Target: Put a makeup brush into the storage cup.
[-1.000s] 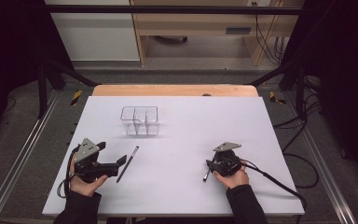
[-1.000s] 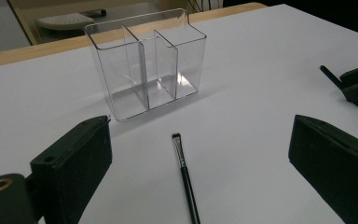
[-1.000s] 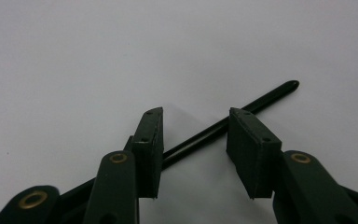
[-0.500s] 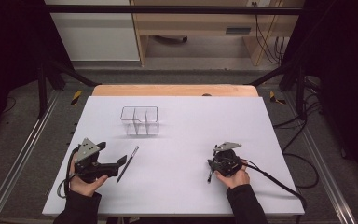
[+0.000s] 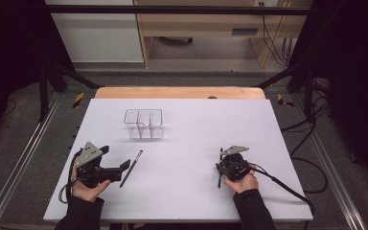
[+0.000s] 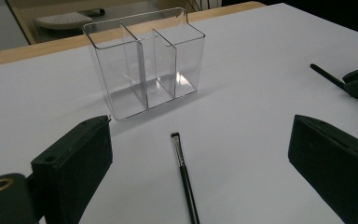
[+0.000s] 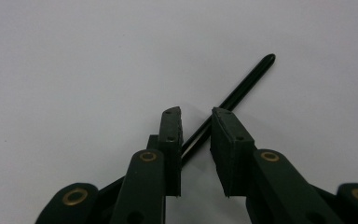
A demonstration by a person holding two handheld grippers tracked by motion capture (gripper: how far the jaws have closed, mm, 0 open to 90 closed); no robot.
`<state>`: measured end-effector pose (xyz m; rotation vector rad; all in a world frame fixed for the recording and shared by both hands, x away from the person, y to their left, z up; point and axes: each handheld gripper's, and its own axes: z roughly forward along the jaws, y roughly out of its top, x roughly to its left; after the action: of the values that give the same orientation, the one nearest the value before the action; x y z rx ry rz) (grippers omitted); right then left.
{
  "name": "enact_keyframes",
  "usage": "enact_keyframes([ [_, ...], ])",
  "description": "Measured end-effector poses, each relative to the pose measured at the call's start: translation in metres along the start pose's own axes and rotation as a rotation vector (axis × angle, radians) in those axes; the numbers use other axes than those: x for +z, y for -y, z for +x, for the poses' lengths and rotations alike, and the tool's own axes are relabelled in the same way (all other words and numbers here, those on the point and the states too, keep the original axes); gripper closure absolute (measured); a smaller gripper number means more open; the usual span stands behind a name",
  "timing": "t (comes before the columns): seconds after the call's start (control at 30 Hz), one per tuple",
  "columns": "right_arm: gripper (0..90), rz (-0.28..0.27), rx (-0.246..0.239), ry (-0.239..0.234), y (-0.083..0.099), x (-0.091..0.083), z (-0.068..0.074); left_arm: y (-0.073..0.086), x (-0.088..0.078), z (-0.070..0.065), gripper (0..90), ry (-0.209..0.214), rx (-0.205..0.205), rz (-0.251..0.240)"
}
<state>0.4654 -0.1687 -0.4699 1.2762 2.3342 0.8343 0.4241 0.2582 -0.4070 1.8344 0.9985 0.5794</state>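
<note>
The white table (image 5: 182, 191) carries a clear three-compartment organiser (image 5: 143, 123) toward its far edge, left of centre, standing upright. The left gripper (image 5: 117, 168) rests near the near-left corner, jaws wide apart, with a black brush (image 6: 183, 175) lying flat on the table between them, untouched. Near the near-right edge, the right gripper (image 7: 196, 122) points down; its jaws have just been closing around a second brush (image 7: 242, 86), a narrow gap remaining.

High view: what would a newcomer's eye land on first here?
The clear three-compartment organizer stands empty on the white table. A black brush lies just in front of the open left gripper. The right gripper, its jaws just closing, straddles a second brush.
</note>
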Motion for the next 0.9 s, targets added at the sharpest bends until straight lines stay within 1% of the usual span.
enact_keyframes([
  [0.17,72.0,-0.003,0.006,0.010,0.0008,0.0016,0.0008,-0.0002,-0.0003,-0.0001,5.5,0.000,0.001,-0.001],
  [0.33,72.4,-0.006,0.017,0.013,0.0010,0.0020,0.0013,-0.0001,-0.0001,0.0001,5.5,0.000,0.001,0.000],
  [0.47,74.8,-0.012,0.011,0.004,0.0011,0.0021,0.0013,0.0000,0.0004,-0.0006,5.5,0.001,0.001,0.001],
  [0.6,79.2,-0.019,0.001,-0.004,0.0007,-0.0001,0.0007,-0.0003,0.0000,-0.0005,5.6,0.000,0.002,-0.001],
  [0.73,79.9,-0.016,0.003,-0.007,0.0004,-0.0012,-0.0014,0.0001,0.0002,0.0002,5.6,0.000,0.002,0.001],
  [0.83,77.5,-0.019,0.011,-0.007,0.0005,-0.0004,-0.0005,0.0001,0.0001,-0.0001,5.6,0.000,0.002,0.001],
  [0.87,75.1,-0.024,0.009,-0.002,0.0004,0.0002,-0.0008,-0.0001,0.0001,-0.0002,5.6,0.000,0.003,0.000],
  [0.9,71.3,-0.041,0.021,0.012,-0.0008,0.0005,-0.0020,-0.0001,0.0002,-0.0004,5.6,0.000,0.003,0.000],
])
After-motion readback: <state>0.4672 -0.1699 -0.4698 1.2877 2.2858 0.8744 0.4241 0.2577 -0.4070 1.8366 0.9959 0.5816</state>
